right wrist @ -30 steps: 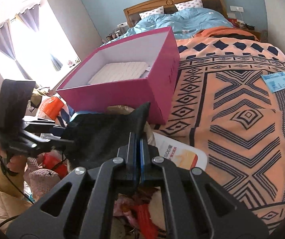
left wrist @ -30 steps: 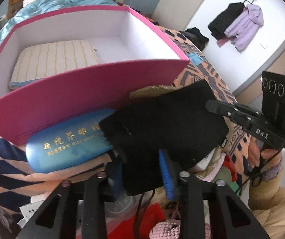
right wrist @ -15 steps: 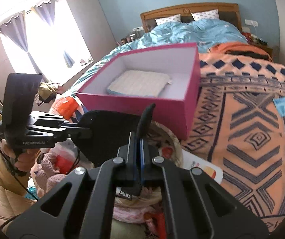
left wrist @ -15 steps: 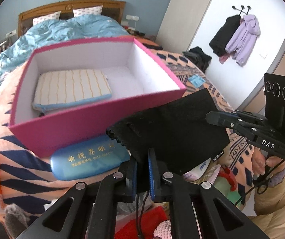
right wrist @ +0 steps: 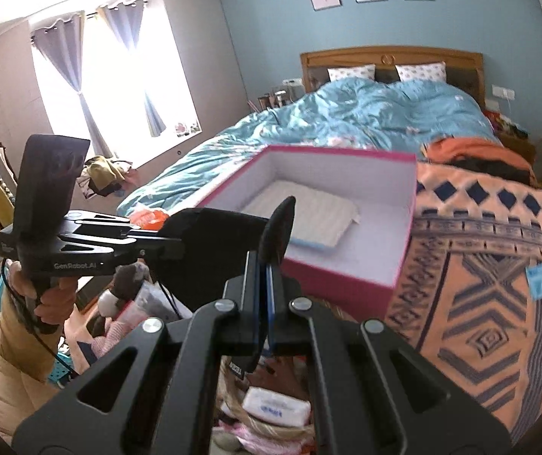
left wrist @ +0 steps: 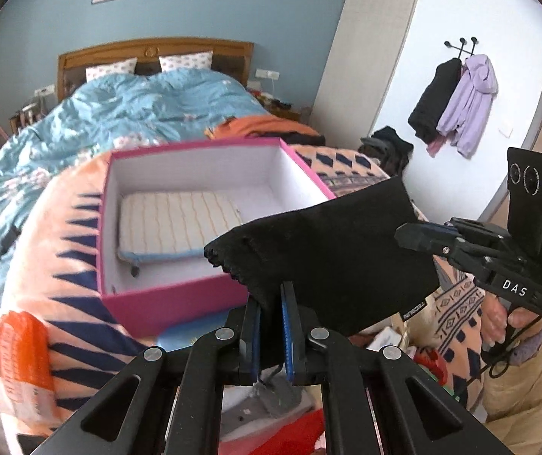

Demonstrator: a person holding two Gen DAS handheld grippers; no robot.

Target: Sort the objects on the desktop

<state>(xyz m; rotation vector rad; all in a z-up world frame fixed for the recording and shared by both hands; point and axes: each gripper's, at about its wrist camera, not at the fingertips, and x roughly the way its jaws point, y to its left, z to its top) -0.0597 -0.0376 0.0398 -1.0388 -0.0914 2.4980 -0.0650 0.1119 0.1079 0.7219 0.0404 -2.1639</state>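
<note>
Blue bedroom walls and a wooden-headboard bed with a rumpled blue duvet frame the scene, and near its foot end an orange-and-navy patterned blanket [right wrist: 491, 265] carries the work. Held in the air between the two tools is a soft black fabric pouch [left wrist: 331, 258], stretched flat and hanging just in front of the near wall of an open pink cardboard box with a white lining [left wrist: 180, 303]. The left tool [left wrist: 270, 326] is clamped on the pouch's lower edge, and the right tool [right wrist: 264, 292] is pinched tight on the opposite corner, so the cloth spans between them. Inside the box a cream striped cushion-like pad [left wrist: 176, 223] lies flat against the left side, leaving bare white floor to its right. The step in hand looks like carrying the pouch over the rim and laying it in; doing it well probably means lifting both tools together so the sagging lower edge clears the pink wall, keeping the cloth taut, then lowering over the bare right part and letting go with both grips at nearly the same time, so it settles flat rather than bunching. Below the tools lies a clutter of pink, red and white items, too jumbled to name.
</note>
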